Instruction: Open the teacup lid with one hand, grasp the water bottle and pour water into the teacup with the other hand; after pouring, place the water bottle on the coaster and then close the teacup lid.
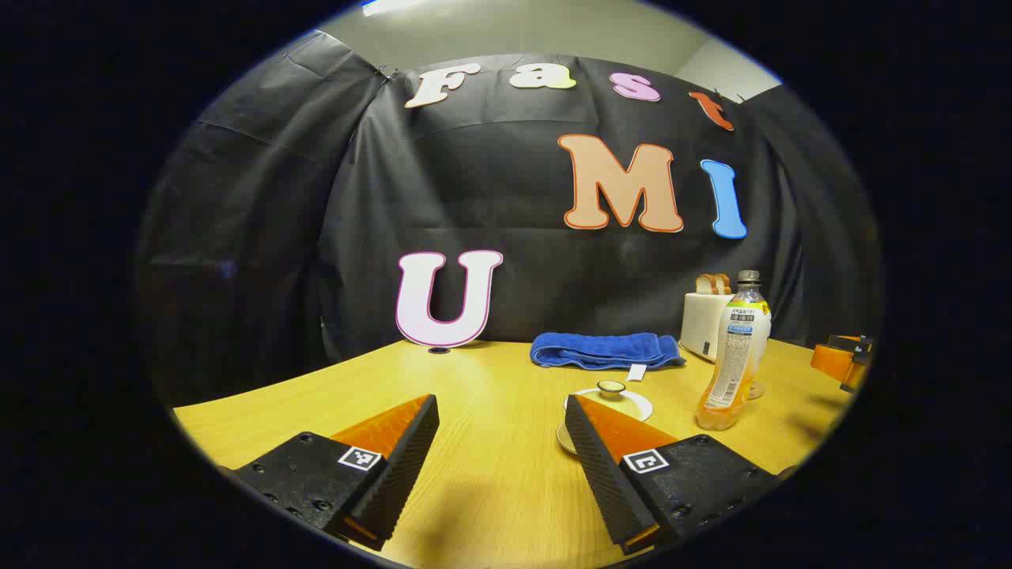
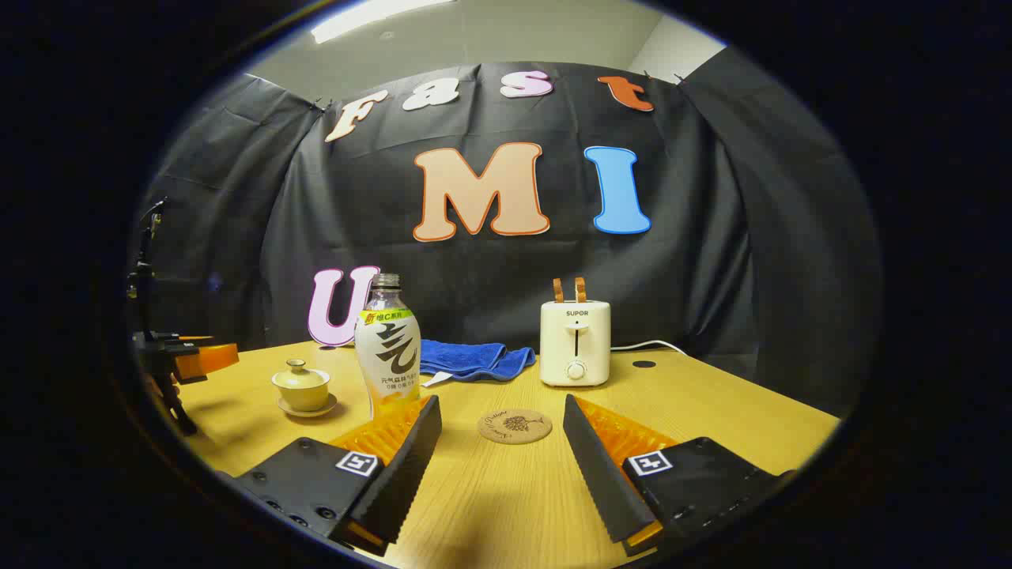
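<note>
Both grippers gape empty, the left gripper (image 1: 502,442) partly hiding the lidded teacup (image 1: 609,403).

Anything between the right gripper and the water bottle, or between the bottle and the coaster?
Nothing visible. The right gripper is open; the water bottle stands just ahead, off its left finger. The coaster lies on bare table beside it.
</note>
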`<state>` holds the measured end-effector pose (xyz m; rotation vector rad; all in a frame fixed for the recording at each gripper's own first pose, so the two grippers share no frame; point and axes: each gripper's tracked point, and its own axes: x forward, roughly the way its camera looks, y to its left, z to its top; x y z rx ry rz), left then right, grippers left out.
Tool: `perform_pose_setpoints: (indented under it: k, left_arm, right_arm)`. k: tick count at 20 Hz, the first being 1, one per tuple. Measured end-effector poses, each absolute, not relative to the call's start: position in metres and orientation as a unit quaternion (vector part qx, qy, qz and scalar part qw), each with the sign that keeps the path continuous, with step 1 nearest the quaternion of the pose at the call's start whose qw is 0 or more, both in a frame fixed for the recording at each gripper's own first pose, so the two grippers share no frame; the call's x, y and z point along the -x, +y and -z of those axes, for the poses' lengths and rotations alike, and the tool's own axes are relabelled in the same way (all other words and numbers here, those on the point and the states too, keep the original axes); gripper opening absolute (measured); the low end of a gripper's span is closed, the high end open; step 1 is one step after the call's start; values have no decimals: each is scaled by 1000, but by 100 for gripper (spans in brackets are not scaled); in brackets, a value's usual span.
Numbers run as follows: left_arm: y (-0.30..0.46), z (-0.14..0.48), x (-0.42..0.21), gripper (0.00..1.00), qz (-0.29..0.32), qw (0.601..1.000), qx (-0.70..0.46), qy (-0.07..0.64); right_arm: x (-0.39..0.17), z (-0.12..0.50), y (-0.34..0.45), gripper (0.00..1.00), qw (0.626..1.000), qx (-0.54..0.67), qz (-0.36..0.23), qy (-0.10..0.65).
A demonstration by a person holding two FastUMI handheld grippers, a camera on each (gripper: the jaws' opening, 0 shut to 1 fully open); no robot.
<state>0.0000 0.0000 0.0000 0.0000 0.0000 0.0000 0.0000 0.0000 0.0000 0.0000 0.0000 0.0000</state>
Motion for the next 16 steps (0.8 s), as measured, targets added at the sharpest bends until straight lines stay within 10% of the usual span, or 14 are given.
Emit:
perform_pose_setpoints:
  k: [16]
  left_arm:
    - [-8,0,-3,94,22,1000,-14,-9]
  right_arm:
    - [-3,2,-3,96,1000,0,11,-2]
